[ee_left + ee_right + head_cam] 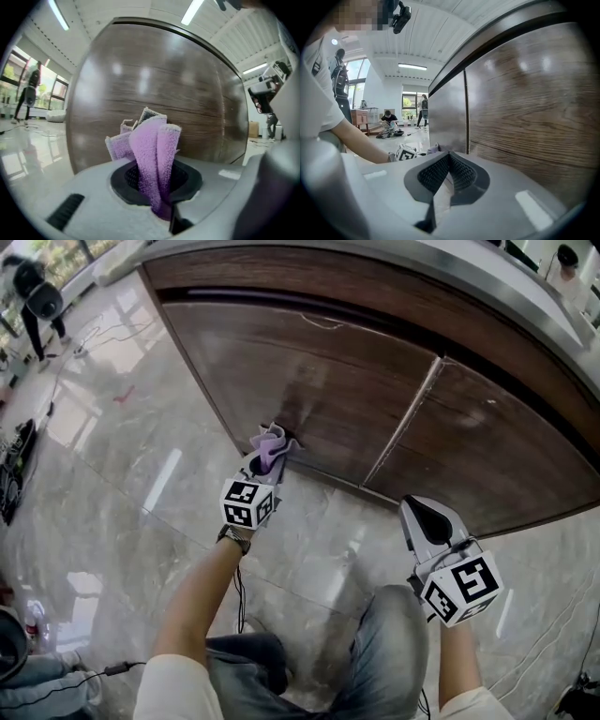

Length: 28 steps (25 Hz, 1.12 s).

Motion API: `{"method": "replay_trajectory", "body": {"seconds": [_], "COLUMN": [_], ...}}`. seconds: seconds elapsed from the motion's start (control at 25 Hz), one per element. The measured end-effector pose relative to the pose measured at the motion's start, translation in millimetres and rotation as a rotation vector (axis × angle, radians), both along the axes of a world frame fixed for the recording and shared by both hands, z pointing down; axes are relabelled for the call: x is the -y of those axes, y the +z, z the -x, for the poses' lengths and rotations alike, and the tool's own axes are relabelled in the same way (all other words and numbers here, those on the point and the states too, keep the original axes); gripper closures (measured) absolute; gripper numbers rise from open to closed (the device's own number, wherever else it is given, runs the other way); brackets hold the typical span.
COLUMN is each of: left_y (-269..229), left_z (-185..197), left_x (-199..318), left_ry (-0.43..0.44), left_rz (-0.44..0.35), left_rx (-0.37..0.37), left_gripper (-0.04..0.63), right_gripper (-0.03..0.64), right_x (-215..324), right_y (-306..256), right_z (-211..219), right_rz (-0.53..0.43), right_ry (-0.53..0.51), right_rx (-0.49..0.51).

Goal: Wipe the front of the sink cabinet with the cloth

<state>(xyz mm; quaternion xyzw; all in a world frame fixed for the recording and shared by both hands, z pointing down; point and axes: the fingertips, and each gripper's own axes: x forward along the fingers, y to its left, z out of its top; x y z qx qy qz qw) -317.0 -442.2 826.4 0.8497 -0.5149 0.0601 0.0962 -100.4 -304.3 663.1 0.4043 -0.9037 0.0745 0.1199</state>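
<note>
The purple cloth [272,443] is folded and bunched between the jaws of my left gripper [265,461], which is shut on it. The cloth touches the lower part of the left brown wood door [309,371] of the sink cabinet. In the left gripper view the cloth [152,150] stands up from the jaws right in front of the door [154,79]. My right gripper [418,509] hangs low before the right door [487,442], shut with nothing in it. In its own view the right gripper [449,161] has its ribbed pads together, and the door [534,108] is close on the right.
A vertical seam [403,423] splits the two doors under a grey countertop edge [469,277]. Glossy marble floor [141,474] runs left and below. The person's jeans-clad knee [394,643] is between the arms. Cables [84,334] and a standing person [33,292] are far left.
</note>
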Motion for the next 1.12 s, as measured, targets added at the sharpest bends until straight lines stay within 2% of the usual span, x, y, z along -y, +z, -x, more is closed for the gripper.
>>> {"method": "replay_trajectory", "body": {"seconds": [0.12,0.2,0.28,0.36,0.44,0.56,0.88,1.0,1.12], "left_y": [3,12,27,44,61,77,64,53,45], "left_z": [62,94,115,122,111,74,-81,-142,-181], "left_x": [15,22,24,23,21,16,-24,-43,-53], "left_ry": [-0.173,-0.26,-0.316,-0.328,-0.295,-0.215,0.063,0.216,0.285], "left_rz": [0.006,0.027,0.06,0.099,0.151,0.198,0.223,0.214,0.203], "left_rx": [-0.026,-0.026,-0.017,-0.011,0.014,0.033,-0.047,-0.005,0.027], "left_gripper": [0.551,0.552,0.554,0.554,0.554,0.554,0.554,0.554,0.554], "right_gripper": [0.609,0.609,0.609,0.609,0.609,0.609,0.609,0.609,0.609], "right_x": [1,2,2,0,-2,-3,-7,-12,-18], "right_y": [5,9,11,11,12,14,14,10,5], "right_z": [5,8,11,12,10,2,-21,-29,-39], "right_rz": [0.003,0.004,0.002,0.0,0.0,0.001,-0.003,-0.017,-0.031], "right_ry": [-0.014,-0.024,-0.034,-0.042,-0.04,-0.024,0.019,0.029,0.041], "right_rx": [-0.002,-0.001,-0.001,-0.005,-0.008,-0.004,0.024,0.027,0.028]}}
